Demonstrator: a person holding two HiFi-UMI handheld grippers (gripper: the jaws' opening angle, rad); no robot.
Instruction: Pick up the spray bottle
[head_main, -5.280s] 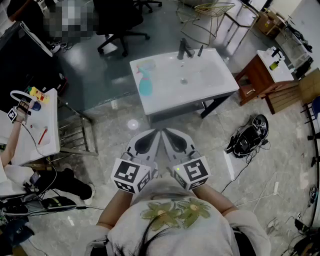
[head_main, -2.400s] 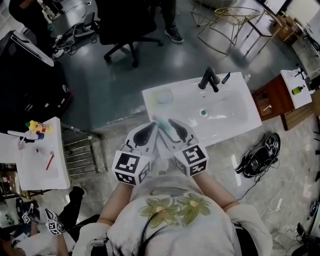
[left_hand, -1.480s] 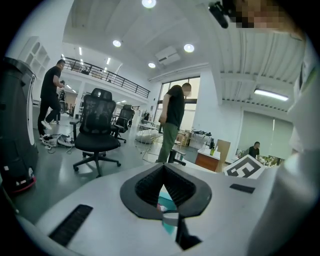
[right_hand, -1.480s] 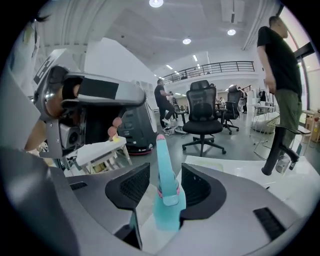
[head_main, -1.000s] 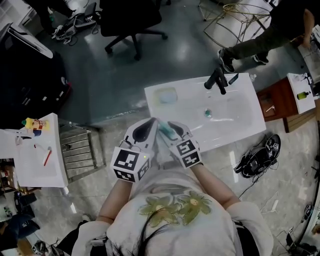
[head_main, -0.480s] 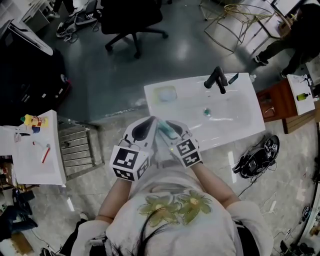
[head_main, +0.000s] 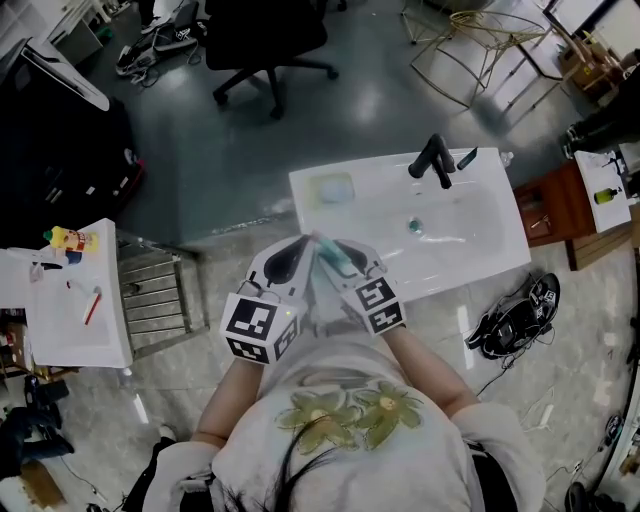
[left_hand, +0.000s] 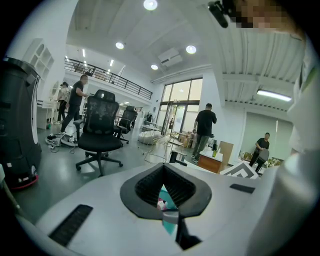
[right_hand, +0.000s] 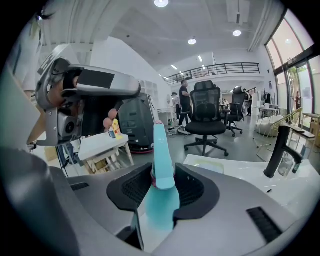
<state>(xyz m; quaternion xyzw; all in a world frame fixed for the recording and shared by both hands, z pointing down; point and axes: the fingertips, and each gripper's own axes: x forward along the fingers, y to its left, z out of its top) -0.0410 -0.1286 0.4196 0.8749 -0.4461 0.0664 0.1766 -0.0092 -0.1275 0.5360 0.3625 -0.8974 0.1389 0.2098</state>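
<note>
A teal spray bottle (right_hand: 162, 195) with a pink collar stands upright between the jaws of my right gripper (right_hand: 163, 167). Those jaws are closing around its neck, and I see no firm press. The bottle's base is hidden below the gripper. In the head view the bottle (head_main: 333, 256) shows between the two grippers at the sink's front left corner. My right gripper (head_main: 342, 250) is just right of it. My left gripper (head_main: 303, 243) is close on its left with the jaw tips together. Teal of the bottle (left_hand: 168, 200) shows through the gap under the left gripper (left_hand: 162, 166).
The white sink (head_main: 480, 230) carries a black tap (head_main: 432, 160) and a pale green dish (head_main: 330, 187). Behind it stand a black office chair (head_main: 265, 40) and a gold wire frame (head_main: 470, 45). A white side table (head_main: 70, 300) is at left, a brown cabinet (head_main: 545, 205) at right.
Since the oldest frame I have come up to the sink and both grippers have reached the bottle. Over the last second they kept still, while a person behind the sink walked off right.
</note>
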